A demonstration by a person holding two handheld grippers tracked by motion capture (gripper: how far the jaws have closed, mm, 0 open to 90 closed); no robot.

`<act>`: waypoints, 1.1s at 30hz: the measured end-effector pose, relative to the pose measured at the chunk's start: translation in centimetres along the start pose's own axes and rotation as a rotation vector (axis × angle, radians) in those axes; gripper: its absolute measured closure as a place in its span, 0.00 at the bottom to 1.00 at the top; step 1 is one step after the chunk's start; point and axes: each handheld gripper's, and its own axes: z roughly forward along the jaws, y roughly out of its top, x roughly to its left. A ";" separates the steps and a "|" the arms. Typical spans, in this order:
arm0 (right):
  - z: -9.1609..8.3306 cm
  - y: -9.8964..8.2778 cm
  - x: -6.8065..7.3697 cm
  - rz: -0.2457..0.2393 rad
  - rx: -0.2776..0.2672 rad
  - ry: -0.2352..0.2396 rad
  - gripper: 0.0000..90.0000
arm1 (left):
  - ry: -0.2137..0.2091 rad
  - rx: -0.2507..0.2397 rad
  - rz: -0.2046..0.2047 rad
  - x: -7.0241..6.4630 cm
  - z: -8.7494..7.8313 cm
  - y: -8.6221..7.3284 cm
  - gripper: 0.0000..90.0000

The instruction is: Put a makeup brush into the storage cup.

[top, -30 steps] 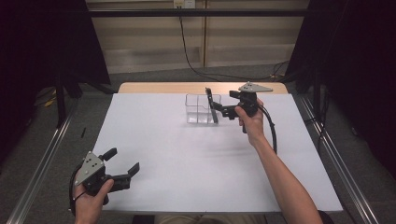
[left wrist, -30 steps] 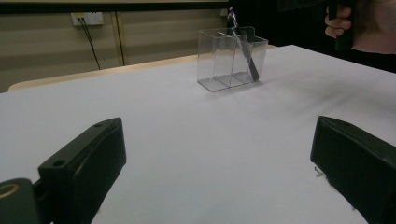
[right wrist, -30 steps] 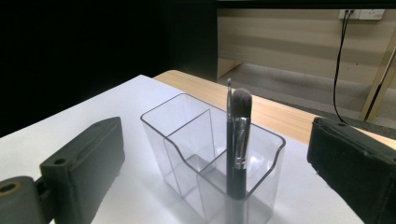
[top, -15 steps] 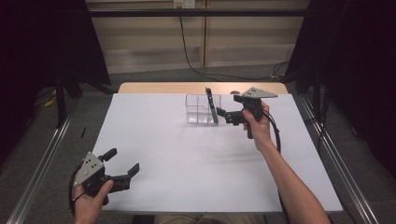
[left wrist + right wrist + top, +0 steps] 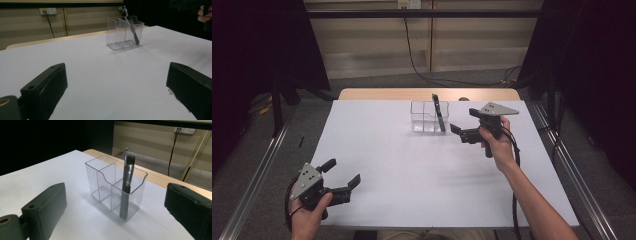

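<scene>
A clear plastic three-compartment organiser box [image 5: 428, 116] stands toward the far edge of the white-covered counter [image 5: 412, 170], a little right of centre in the high view. A black-handled makeup brush with a dark bristle head [image 5: 127, 185] stands in it, bristles up, leaning slightly; in the right gripper view it sits in the end compartment nearest that gripper, its handle base resting on the box floor and its head rising above the rim. The other two compartments look empty. The right gripper [image 5: 455, 131], black with a grey three-cornered plate on top, is held in the person's right hand [image 5: 497, 145] just to the right of the box, apart from it and raised above the counter; its jaws are spread wide with nothing between them, and they frame the box in its own view. The left gripper [image 5: 343, 174] is held in the left hand [image 5: 307, 212] near the front left corner of the counter, well apart from the box; its jaws are also parted and empty, pointing across the counter toward the box [image 5: 124, 32].
</scene>
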 end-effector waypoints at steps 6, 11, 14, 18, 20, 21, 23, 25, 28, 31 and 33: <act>-1.5 -0.8 -0.1 0.019 -0.012 -0.004 0.04 | 0.000 -0.005 -0.005 0.0 -0.1 0.0 0.04; -2.6 -1.8 -0.3 0.040 0.000 -0.023 0.04 | 0.002 -0.004 -0.009 -0.1 -0.1 0.0 0.04; -3.3 -2.3 -0.4 0.047 -0.004 -0.043 0.05 | 0.001 -0.007 -0.008 -0.1 -0.2 0.0 0.04; -4.5 -3.0 -0.2 0.053 -0.020 -0.066 0.05 | 0.004 -0.006 -0.006 -0.1 -0.3 -0.1 0.04; -5.0 -3.3 -0.1 0.056 -0.018 -0.069 0.05 | 0.003 -0.003 -0.003 -0.3 -0.2 -0.1 0.04; -5.3 -3.3 0.0 0.050 -0.020 -0.080 0.05 | -0.001 -0.002 -0.002 -0.3 -0.2 -0.1 0.04; -5.8 -3.6 0.2 0.047 -0.025 -0.082 0.05 | -0.001 -0.005 0.005 -0.4 -0.2 0.0 0.04; -6.3 -3.7 0.4 0.038 -0.019 -0.094 0.05 | -0.002 -0.007 0.001 -0.3 -0.2 0.0 0.04; -7.1 -4.0 0.6 0.045 -0.039 -0.091 0.06 | 0.003 -0.008 -0.004 -0.2 -0.3 -0.1 0.04; -7.9 -4.6 0.9 0.056 -0.055 -0.081 0.06 | 0.005 -0.016 -0.012 -0.2 -0.4 -0.1 0.04; -8.3 -5.0 1.1 0.062 -0.060 -0.086 0.06 | 0.004 -0.013 -0.008 -0.3 -0.5 -0.1 0.04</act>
